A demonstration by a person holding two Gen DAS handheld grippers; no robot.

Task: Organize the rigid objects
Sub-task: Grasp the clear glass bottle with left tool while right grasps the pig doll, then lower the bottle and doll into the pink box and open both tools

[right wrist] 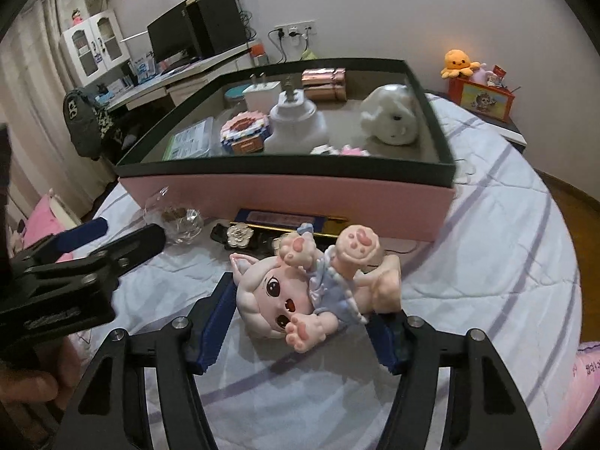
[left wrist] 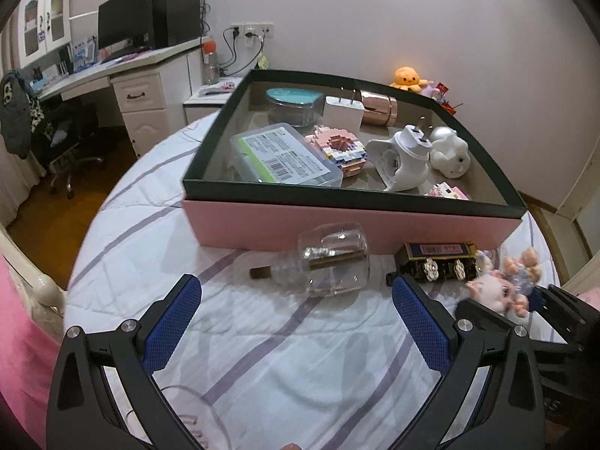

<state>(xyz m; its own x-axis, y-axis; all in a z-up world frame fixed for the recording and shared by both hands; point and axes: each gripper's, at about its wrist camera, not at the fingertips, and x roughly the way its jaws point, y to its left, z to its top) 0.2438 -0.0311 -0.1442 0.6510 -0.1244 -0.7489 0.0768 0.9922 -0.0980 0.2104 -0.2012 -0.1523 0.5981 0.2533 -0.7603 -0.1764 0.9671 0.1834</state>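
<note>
A pink box with a dark green rim (left wrist: 348, 221) (right wrist: 285, 191) sits on the bed and holds several items. In front of it lie a clear glass bottle (left wrist: 330, 262) (right wrist: 180, 225), a dark ornate case (left wrist: 437, 258) (right wrist: 258, 232) and a pink doll figurine (left wrist: 502, 287) (right wrist: 307, 292). My left gripper (left wrist: 296, 300) is open, just short of the bottle. It shows at the left of the right wrist view (right wrist: 112, 238). My right gripper (right wrist: 303, 322) is open, its fingers on either side of the doll lying on its back.
Inside the box are a clear plastic case (left wrist: 285, 157), a brick model (left wrist: 337, 146), white chargers (left wrist: 405, 153), a white figurine (left wrist: 450, 150) and a rose-gold cylinder (left wrist: 378, 108). A desk with a monitor (left wrist: 123, 26) stands at the far left. A nightstand with an orange plush (right wrist: 459, 62) is at the right.
</note>
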